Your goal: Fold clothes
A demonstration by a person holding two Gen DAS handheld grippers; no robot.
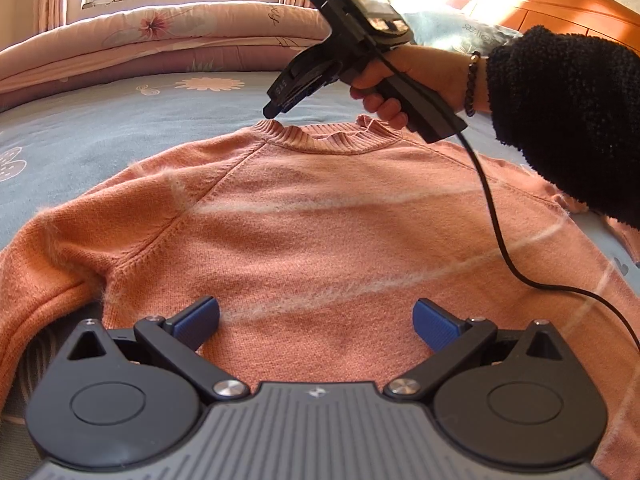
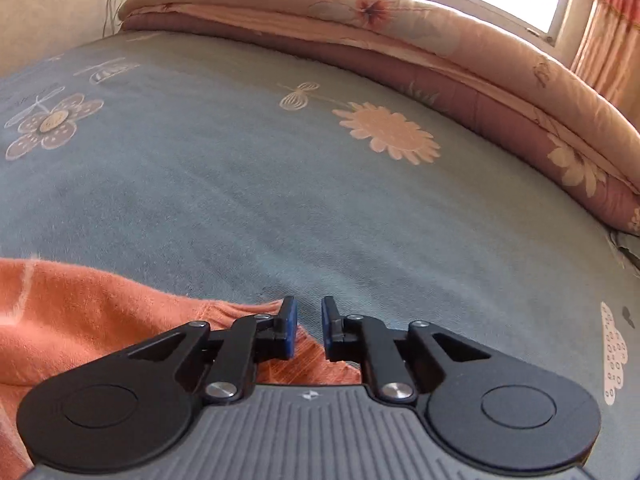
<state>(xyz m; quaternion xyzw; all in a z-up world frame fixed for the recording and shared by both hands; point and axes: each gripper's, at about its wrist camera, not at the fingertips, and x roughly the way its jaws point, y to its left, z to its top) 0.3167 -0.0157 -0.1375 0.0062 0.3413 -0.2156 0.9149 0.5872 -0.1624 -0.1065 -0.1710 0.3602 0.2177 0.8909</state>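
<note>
Orange sweater flat on bed; left gripper jaws wide, right gripper narrow (empty) at collar edge.

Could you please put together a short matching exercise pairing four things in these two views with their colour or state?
Things:
1. sweater
2. bed sheet
3. left gripper
4. right gripper

Descriptions:
A. grey-blue with flower prints
B. jaws wide apart above the knit, nothing between them
C. orange, lying flat with the collar away from the person
D. jaws nearly together with a narrow gap, over the collar edge

Pairs: 1-C, 2-A, 3-B, 4-D
</note>
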